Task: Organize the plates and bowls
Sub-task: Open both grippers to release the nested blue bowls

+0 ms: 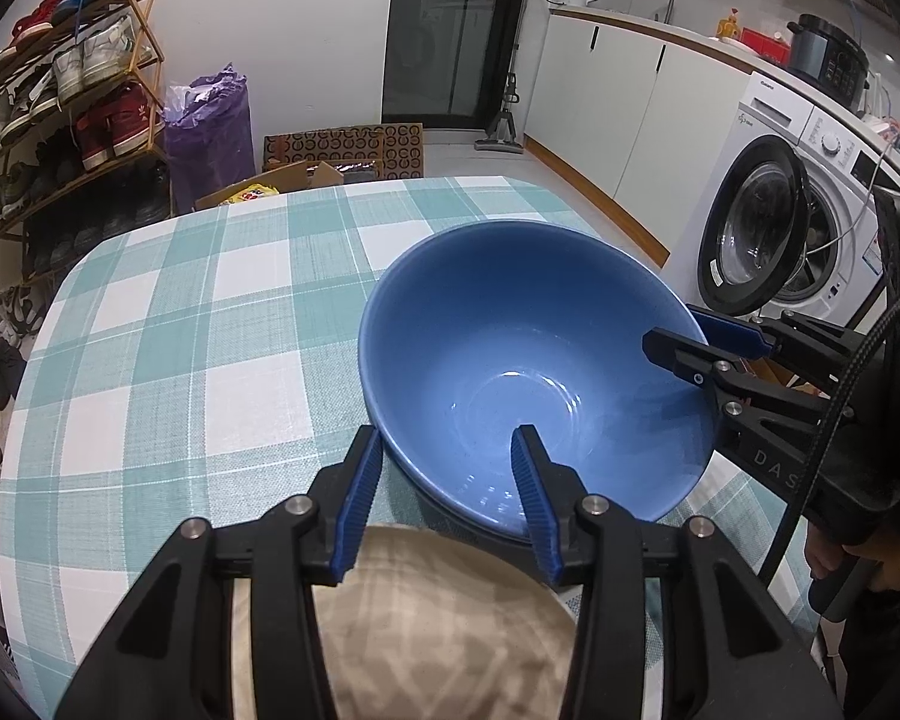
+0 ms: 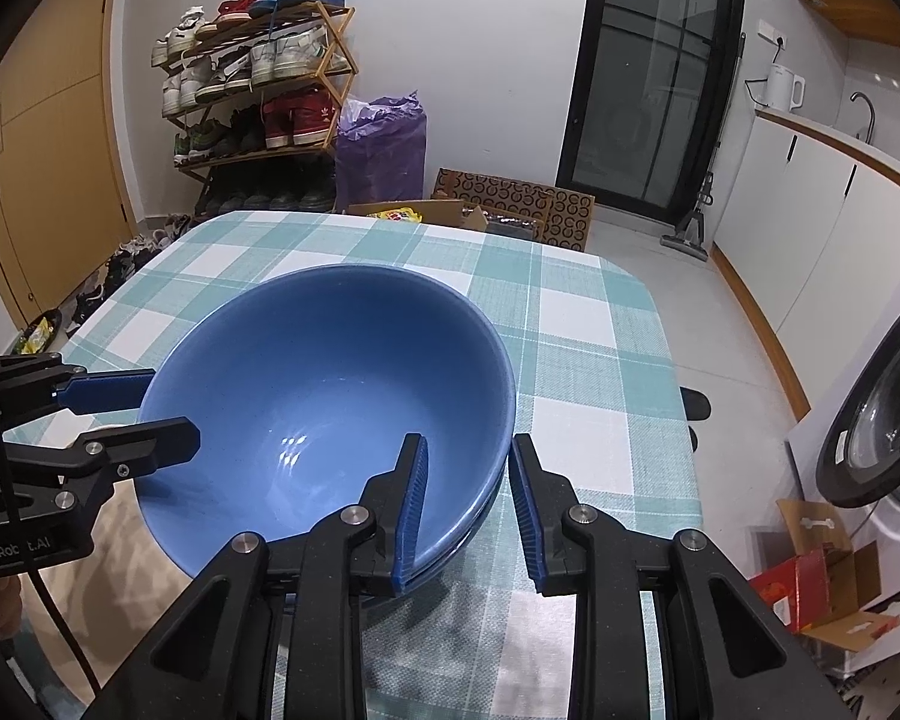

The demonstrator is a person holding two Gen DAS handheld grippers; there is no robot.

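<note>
A large blue bowl [image 1: 510,312] sits nested in a second blue bowl [image 2: 473,527], of which only a strip of rim shows, on the checked tablecloth [image 1: 168,360]. My left gripper [image 1: 447,438] straddles the near-left rim, one pad against the outside, the other standing free inside the bowl, so it is open. My right gripper [image 2: 468,441] straddles the opposite rim with its pads close on the wall, shut on the bowl. In each view the other gripper shows at the side: the right one [image 1: 684,330], the left one [image 2: 156,402].
A beige dish [image 1: 438,630] lies under my left gripper at the table's near edge. A person's hand [image 1: 840,564] holds the right gripper's handle. Beyond the table are a shoe rack [image 2: 258,90], cardboard boxes [image 2: 510,204] and a washing machine [image 1: 768,228].
</note>
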